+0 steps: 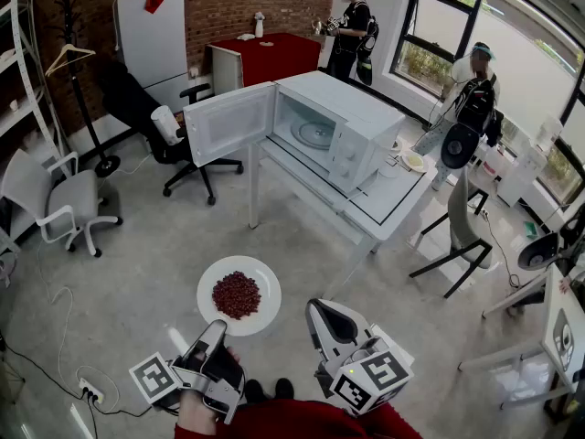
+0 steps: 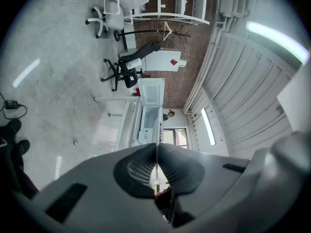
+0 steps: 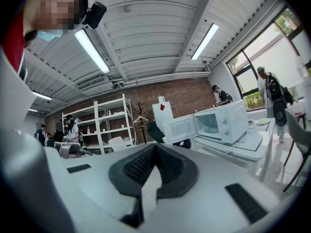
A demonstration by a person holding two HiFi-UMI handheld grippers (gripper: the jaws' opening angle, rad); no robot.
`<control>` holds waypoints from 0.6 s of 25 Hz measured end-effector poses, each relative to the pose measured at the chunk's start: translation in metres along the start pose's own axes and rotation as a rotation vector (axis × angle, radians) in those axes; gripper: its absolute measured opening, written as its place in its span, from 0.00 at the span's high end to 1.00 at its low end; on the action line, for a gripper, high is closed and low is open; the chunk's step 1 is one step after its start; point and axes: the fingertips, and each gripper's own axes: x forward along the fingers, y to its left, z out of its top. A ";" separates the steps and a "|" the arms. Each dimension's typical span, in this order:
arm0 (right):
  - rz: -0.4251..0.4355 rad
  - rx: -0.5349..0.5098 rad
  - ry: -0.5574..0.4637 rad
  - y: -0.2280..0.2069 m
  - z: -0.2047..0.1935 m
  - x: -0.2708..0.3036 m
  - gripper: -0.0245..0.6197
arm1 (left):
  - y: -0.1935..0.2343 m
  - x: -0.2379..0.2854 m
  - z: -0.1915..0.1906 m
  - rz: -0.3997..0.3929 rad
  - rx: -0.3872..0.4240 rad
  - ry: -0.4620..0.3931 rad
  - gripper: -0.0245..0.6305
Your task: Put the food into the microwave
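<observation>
Plainly, the plate (image 1: 261,276) is pinched by its near rim between the jaws of the left gripper (image 1: 218,329), which are clenched on that thin white edge. The rest of the plate is carried out beyond the tips, roughly level, with the food (image 1: 236,294) heaped at its middle. The jaws of the right gripper (image 1: 320,311) are pressed together on nothing, and nothing is seen just ahead of them. The microwave (image 1: 358,115) is found well ahead of both pairs of jaws, on a white table (image 1: 395,210), with its door (image 1: 230,123) swung wide and a round glass turntable (image 1: 315,133) exposed inside.

The plate is judged stiff, smooth and glazed, hence slippery under the ribbed pads and breakable if dropped. Held by one edge only, it is likely to droop away from the jaws, so a deep bite on the rim is advised. The food, made up of small dark-red loose pieces, looks light and dry and could be rolled off by any tilt, so the plate should be kept flat.
</observation>
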 end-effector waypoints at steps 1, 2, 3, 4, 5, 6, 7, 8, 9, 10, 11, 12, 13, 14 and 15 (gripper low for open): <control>0.002 0.000 0.001 0.001 -0.001 0.000 0.94 | 0.000 -0.001 0.000 0.000 -0.002 0.000 0.93; 0.003 0.000 0.002 0.002 -0.001 0.000 0.94 | 0.000 -0.002 0.000 -0.001 -0.004 0.000 0.93; 0.005 0.000 0.003 0.003 -0.001 0.000 0.94 | 0.000 -0.003 0.000 -0.001 -0.005 0.001 0.93; 0.006 0.000 0.004 0.004 -0.002 0.000 0.94 | 0.000 -0.003 0.000 -0.002 -0.006 0.001 0.93; 0.008 0.001 0.005 0.005 -0.002 0.000 0.94 | 0.000 -0.004 0.000 -0.003 -0.007 0.000 0.93; 0.009 0.001 0.008 0.005 -0.003 0.000 0.94 | 0.000 -0.004 0.000 -0.003 -0.009 -0.001 0.93; 0.010 0.003 0.010 0.005 -0.004 -0.001 0.94 | 0.000 -0.005 0.000 -0.003 -0.011 -0.003 0.93; 0.011 0.006 0.013 0.005 -0.006 -0.002 0.94 | 0.000 -0.006 -0.001 -0.002 -0.012 -0.005 0.93; 0.013 0.009 0.014 0.005 -0.007 -0.002 0.94 | 0.000 -0.007 -0.001 -0.003 -0.012 -0.007 0.93; 0.015 0.011 0.016 0.005 -0.007 -0.003 0.94 | 0.000 -0.007 -0.001 -0.003 -0.010 -0.008 0.93; 0.020 0.014 0.017 0.005 -0.007 -0.003 0.94 | 0.000 -0.007 -0.002 -0.004 -0.009 -0.010 0.93; 0.027 0.019 0.019 0.006 -0.008 -0.004 0.94 | 0.000 -0.008 -0.002 -0.003 -0.008 -0.012 0.93; 0.038 0.023 0.019 0.007 -0.008 -0.004 0.94 | 0.001 -0.007 -0.002 -0.001 -0.006 -0.014 0.93; 0.049 0.024 0.018 0.008 -0.007 -0.004 0.94 | 0.001 -0.007 -0.002 0.001 -0.003 -0.015 0.93; 0.057 0.025 0.015 0.008 -0.007 -0.004 0.94 | 0.002 -0.005 -0.001 0.004 0.002 -0.017 0.93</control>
